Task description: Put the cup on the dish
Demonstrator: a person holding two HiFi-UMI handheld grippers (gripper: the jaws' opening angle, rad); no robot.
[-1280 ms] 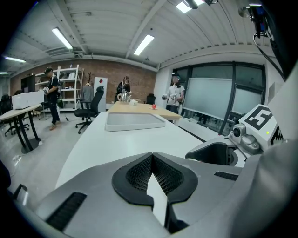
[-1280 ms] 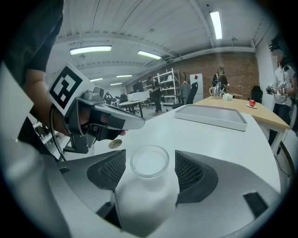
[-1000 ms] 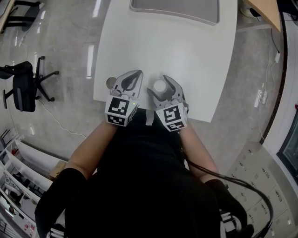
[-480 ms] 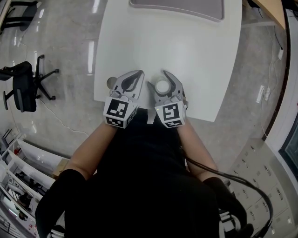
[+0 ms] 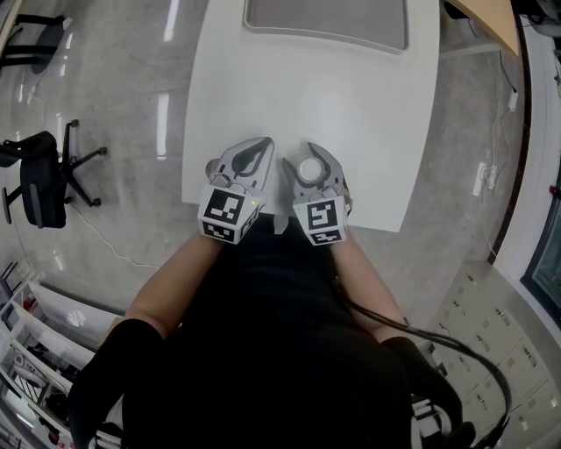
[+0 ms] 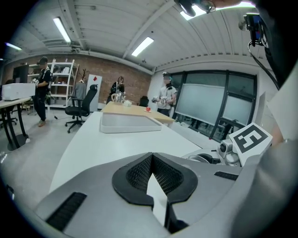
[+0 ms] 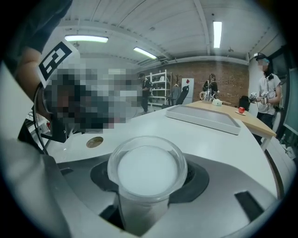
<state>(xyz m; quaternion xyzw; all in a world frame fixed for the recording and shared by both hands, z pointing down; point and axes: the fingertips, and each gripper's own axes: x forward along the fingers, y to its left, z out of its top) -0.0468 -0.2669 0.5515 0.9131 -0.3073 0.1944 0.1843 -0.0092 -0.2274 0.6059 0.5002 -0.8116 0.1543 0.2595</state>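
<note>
Head view: the left gripper [image 5: 263, 145] and right gripper [image 5: 301, 156] sit side by side at the near edge of the white table [image 5: 351, 105]. The cup [image 5: 310, 167] stands upright between the right jaws.
Left gripper view: jaws together, holding nothing.
Right gripper view: jaws wide, closing around the cup, pads not visibly pressing it.

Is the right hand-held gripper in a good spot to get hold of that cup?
Likely yes: the cup stands upright between the jaws of the right hand-held gripper, which are closing around it, and nothing blocks them.

Bare tabletop [image 5: 333, 96] before far tray [image 5: 326, 17]
</note>
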